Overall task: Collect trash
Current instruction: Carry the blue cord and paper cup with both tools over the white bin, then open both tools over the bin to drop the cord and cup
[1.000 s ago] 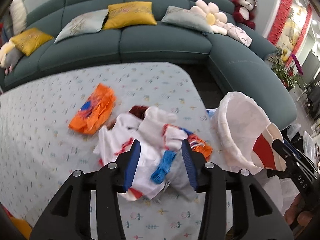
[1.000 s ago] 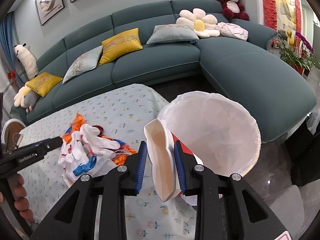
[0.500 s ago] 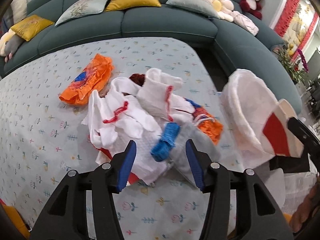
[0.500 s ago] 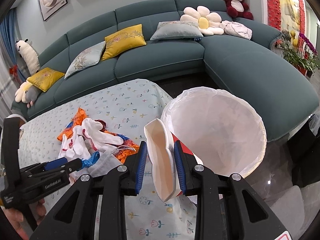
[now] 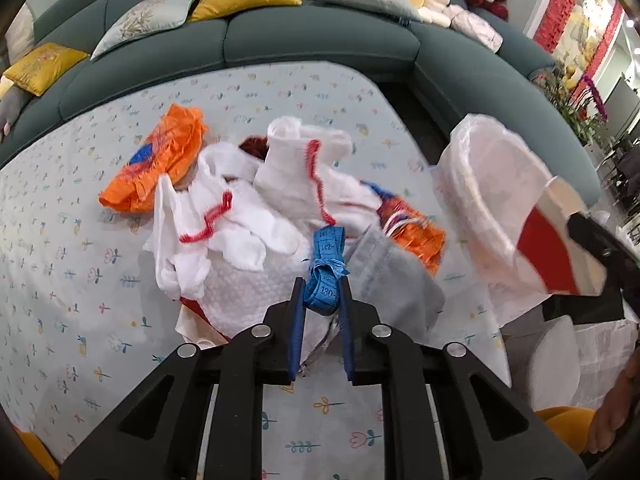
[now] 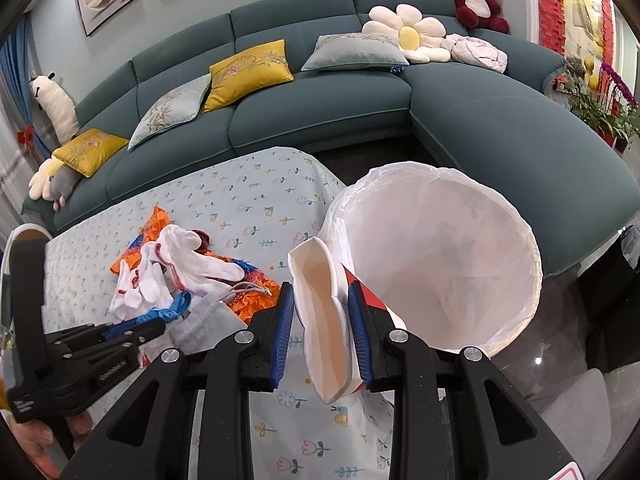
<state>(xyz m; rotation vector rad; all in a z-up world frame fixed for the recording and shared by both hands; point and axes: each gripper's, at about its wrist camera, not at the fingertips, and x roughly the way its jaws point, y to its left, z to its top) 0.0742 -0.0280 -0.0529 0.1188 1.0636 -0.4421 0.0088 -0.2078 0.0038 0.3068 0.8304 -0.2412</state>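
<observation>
- While the left hand-held gripper (image 5: 322, 294) sits low over the trash pile, its jaws have just been closing and now pinch a bunched blue measuring tape (image 5: 326, 268) between the pads.
- Tape lies on top of the pile, touching a grey cloth pouch (image 5: 394, 280) at its 3 o'clock and white gloves (image 5: 240, 220) at its 10 o'clock.
- Pile rests on the surface (image 5: 60, 280) with its floral cloth; orange wrapper (image 5: 156, 168) at 10 o'clock of the pile, second orange wrapper (image 5: 420, 236) at 2 o'clock.
- Right hand-held gripper (image 6: 320, 312) is narrowly open, clamped on a flattened white-and-red paper carton (image 6: 324, 320).
- Carton hangs at the surface's edge, touching the rim of the white-lined bin (image 6: 516, 272) at its 2 o'clock.
- Bin stands just beside the surface, teal sofa (image 6: 320, 104) behind at 12 o'clock.
</observation>
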